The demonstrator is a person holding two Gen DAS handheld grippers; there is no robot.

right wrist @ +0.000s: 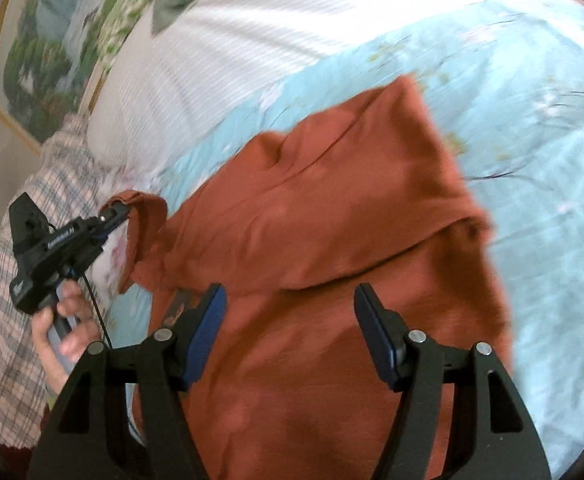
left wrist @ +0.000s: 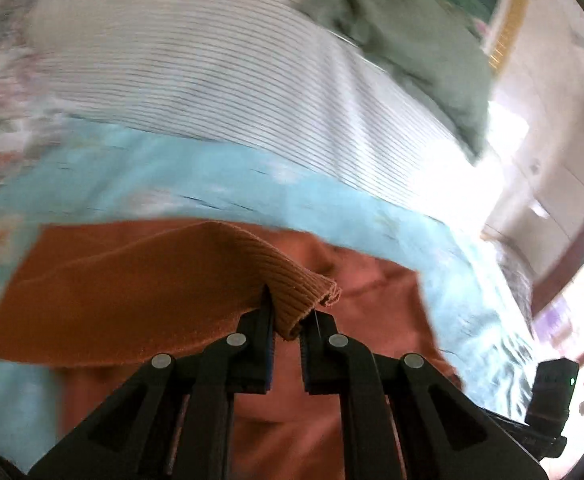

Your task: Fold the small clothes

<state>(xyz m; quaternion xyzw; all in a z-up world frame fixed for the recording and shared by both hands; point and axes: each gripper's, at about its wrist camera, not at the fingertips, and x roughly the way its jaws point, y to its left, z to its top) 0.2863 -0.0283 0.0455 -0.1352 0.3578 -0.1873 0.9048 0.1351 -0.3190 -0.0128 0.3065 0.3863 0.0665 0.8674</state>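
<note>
An orange sweater [right wrist: 331, 216] lies spread on the blue bed sheet [right wrist: 531, 120], its long axis running from near to far. The left gripper [left wrist: 288, 322] has its jaws pinching the ribbed sleeve cuff [left wrist: 303, 292], lifted at the sweater's left side. The right gripper [right wrist: 288, 300] hovers just over the near hem with jaws spread, holding nothing. For folding the sleeve inward, the body lies right of the cuff. A striped pillow [left wrist: 212, 80] and green cloth [left wrist: 411, 40] sit farther off, clear of the way.
</note>
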